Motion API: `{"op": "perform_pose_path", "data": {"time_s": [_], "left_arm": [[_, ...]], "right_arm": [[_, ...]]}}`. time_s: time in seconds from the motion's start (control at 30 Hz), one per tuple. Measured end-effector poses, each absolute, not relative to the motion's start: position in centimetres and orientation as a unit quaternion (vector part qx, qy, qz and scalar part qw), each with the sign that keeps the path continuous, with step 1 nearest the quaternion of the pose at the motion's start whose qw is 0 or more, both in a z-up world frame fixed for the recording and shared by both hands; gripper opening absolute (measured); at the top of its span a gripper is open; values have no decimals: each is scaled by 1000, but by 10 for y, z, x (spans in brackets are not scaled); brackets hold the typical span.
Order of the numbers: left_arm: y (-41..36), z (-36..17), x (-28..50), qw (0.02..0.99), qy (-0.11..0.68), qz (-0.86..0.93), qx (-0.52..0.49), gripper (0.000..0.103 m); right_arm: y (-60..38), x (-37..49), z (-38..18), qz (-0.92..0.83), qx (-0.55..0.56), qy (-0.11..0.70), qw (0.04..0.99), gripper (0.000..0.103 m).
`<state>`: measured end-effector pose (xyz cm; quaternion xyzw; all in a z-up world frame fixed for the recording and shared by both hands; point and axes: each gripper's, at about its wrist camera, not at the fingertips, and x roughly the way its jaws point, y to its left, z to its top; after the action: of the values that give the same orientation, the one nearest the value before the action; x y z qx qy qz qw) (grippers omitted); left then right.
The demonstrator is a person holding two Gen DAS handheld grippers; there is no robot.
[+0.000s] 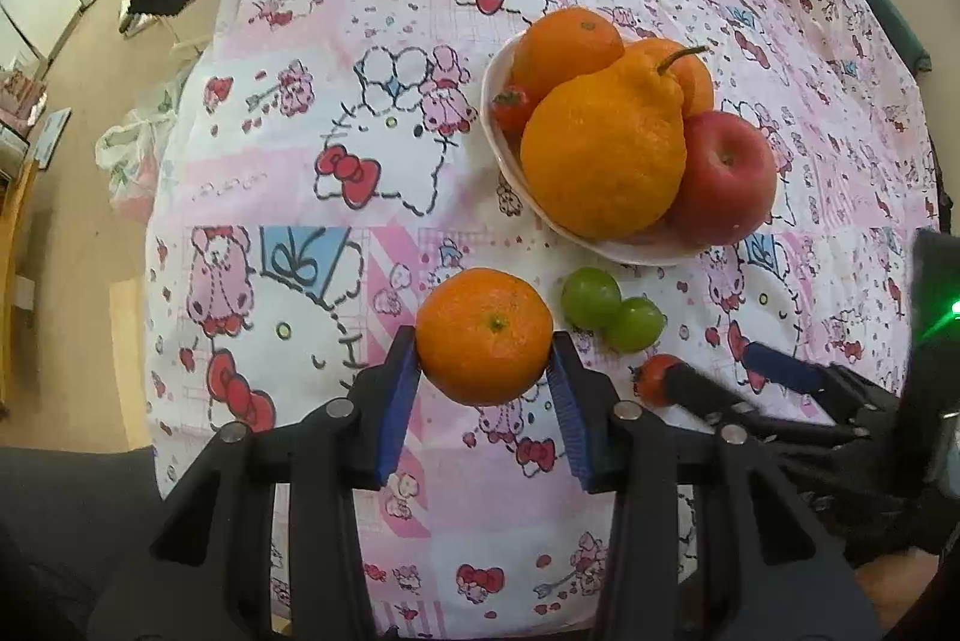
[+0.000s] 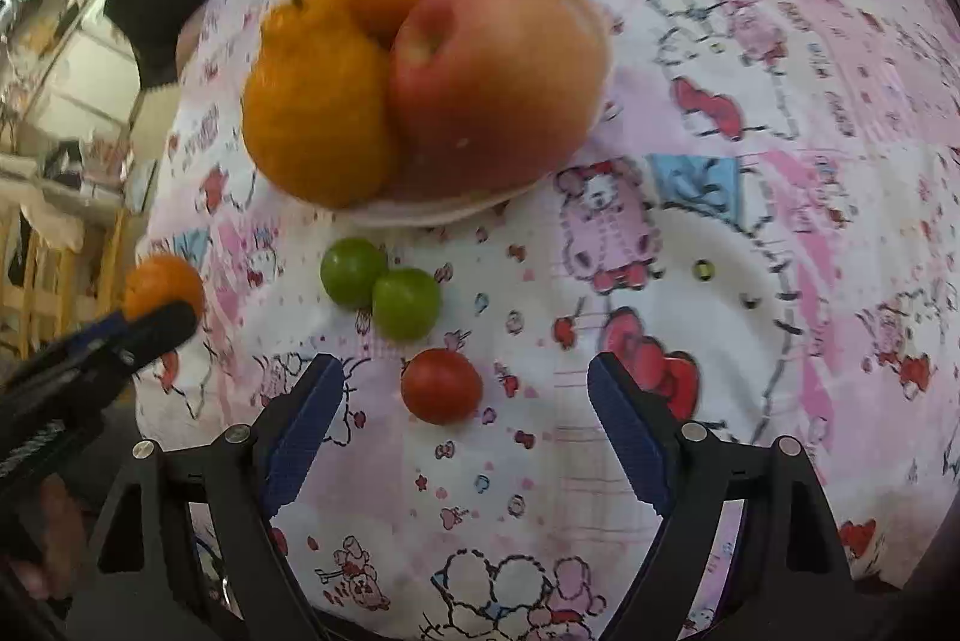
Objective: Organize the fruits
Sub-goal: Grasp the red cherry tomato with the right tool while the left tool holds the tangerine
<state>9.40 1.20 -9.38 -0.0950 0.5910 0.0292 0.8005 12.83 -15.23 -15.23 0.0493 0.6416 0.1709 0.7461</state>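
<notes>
On the left, the left gripper [image 1: 485,359] is clamped on a mandarin [image 1: 485,335], its blue ribbed pads [image 1: 401,401] pressed against the fruit's two sides; the stem dimple faces the camera and the peel is glossy and finely pitted. The white bowl [image 1: 501,149] lies ahead and to the right of that gripper, well apart from it, and is already heaped: a knobbly, pear-shaped orange citrus [image 1: 603,155] with a curved stem in front, two smoother oranges [image 1: 567,47] behind it, a red apple [image 1: 726,176] on the right rim and a small tomato [image 1: 510,107] tucked at the left edge. Any room for the mandarin looks to be on top of the pile or at the near left rim, so I judge placing it calls for care against rolling. Further right, on the tabletop with its pink cartoon-print cloth [image 1: 336,59], two round green grapes [image 2: 381,290] touch each other just in front of the bowl. Right of them, a small smooth cherry tomato [image 2: 441,386] lies on the cloth between the fingers [image 2: 627,431] of the right gripper [image 2: 465,395], which stands wide apart and touches nothing; the tomato sits left of centre in the gap, nearer the left finger, and the right hand is clearly the nearer one for it.
</notes>
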Motion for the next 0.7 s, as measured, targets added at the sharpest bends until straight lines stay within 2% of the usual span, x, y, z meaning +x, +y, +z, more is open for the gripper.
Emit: {"op": "perform_pose_path", "data": {"time_s": [0.07,0.2,0.27,0.3,0.7], "left_arm": [[16,-91,95,805,585,36,-95,39],[22,-90,96,808,579,45,-98,38],[25,-90,96,807,580,48,-105,39],[26,-91,97,806,580,48,-107,39],[31,-90,98,818,563,71,-96,38]], "right_arm": [[-142,130,-160,174,27,651,739,78],[-125,128,-173,176,-18,663,728,61],[-122,127,-174,179,-32,660,729,49],[-121,126,-174,182,-36,658,730,36],[-152,112,-144,230,54,644,727,36]]}}
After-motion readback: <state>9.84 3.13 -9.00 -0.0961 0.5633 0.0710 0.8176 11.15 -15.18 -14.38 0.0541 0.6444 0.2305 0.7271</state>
